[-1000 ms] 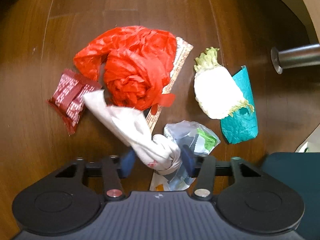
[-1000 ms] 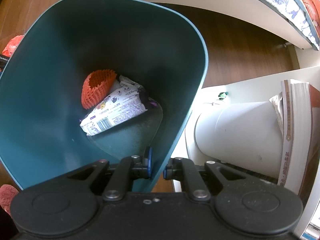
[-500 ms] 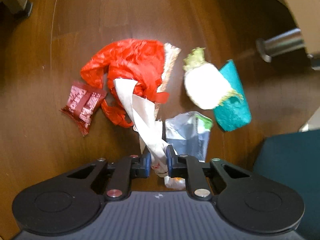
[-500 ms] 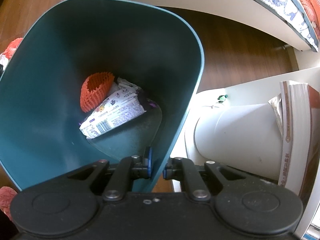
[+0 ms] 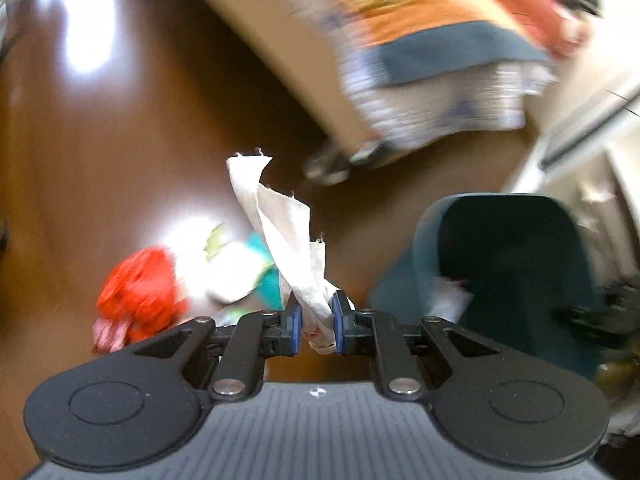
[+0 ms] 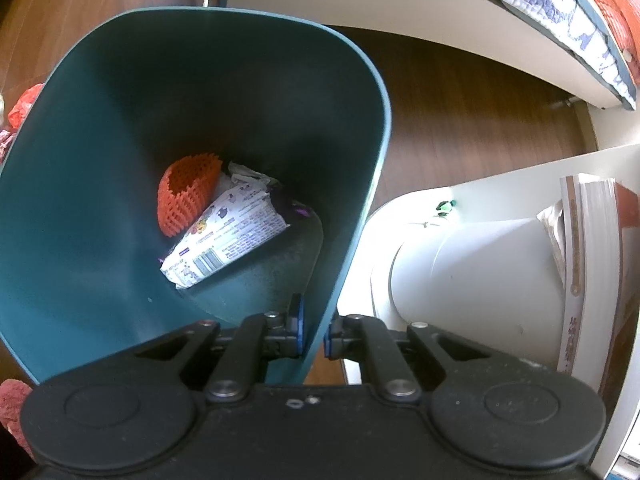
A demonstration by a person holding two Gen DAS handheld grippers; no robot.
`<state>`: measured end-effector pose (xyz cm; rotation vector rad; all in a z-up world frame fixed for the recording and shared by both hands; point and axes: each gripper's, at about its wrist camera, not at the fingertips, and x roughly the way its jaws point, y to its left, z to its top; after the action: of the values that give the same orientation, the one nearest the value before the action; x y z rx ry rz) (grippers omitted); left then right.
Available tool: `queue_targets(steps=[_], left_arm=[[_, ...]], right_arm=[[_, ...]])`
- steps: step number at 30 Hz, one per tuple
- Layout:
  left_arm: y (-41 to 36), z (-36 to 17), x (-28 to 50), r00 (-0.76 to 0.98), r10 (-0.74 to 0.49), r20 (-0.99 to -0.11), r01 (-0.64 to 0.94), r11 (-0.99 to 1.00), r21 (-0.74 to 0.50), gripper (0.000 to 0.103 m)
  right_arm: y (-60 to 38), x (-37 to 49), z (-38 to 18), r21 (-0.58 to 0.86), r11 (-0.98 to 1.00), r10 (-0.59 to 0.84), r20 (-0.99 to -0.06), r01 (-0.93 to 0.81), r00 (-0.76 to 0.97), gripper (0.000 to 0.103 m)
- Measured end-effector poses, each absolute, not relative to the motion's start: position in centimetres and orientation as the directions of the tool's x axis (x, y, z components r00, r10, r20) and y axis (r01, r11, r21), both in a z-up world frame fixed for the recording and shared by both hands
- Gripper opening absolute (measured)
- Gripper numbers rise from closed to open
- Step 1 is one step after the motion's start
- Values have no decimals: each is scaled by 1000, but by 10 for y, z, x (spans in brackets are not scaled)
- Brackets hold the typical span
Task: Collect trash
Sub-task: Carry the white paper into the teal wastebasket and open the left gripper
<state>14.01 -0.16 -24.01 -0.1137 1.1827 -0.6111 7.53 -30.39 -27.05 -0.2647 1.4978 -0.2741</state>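
Your left gripper [image 5: 314,326] is clamped on a twisted strip of white tissue [image 5: 286,236], blue pads pinching its lower end while the rest sticks up and away from the jaws, clear of the wood floor [image 5: 120,140]. Your right gripper [image 6: 312,336] is closed over the wall of the teal bin [image 6: 100,200], one pad inside, one outside, holding it tipped w/ its mouth open toward the camera.

Step in hand, as I read it: carry phase. The tissue is picked and lifted; drop-off isn't done yet.

Outward from the left fingers: the bin sits to the right in the left wrist view, near but not under the tissue. More trash lies on the floor to the left: red plastic bag [image 5: 140,284], a white and teal wrapper [image 5: 224,268], blurred. Inside the bin already: an orange foam net [image 6: 186,194] and a printed white wrapper [image 6: 228,236].

Next move calls for: swing the left gripper over the bin mouth, get the dangling end past the rim, then let go. Keep the right grip steady so the opening doesn't shift. The tissue is light and floppy, prob. catches on the rim if you release too early.
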Motion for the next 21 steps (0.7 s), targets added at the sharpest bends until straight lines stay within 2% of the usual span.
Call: queue_targets(steps=[3,7,17,21], left_arm=[[-35,-213,128,220,-563,-797,502,766,-402,15],[-80,-205,107,172,-603,-779,615,684,-393,15],[-164,-260,79,-50,-546,-836,665,607,-436,15],[-180,-273,70,-78,-507,-859,688,596,-414,15]], right_arm=[[-302,75,-268,-339,941,-338,-939,-1,61,7],[-303,75,-265,-340,940,-338,-939,-13,69,6],[-307,78,-255,-351,936,-349,-932,-5,102,2],[-305,80,-253,-351,936,-347,-932,-16,107,2]])
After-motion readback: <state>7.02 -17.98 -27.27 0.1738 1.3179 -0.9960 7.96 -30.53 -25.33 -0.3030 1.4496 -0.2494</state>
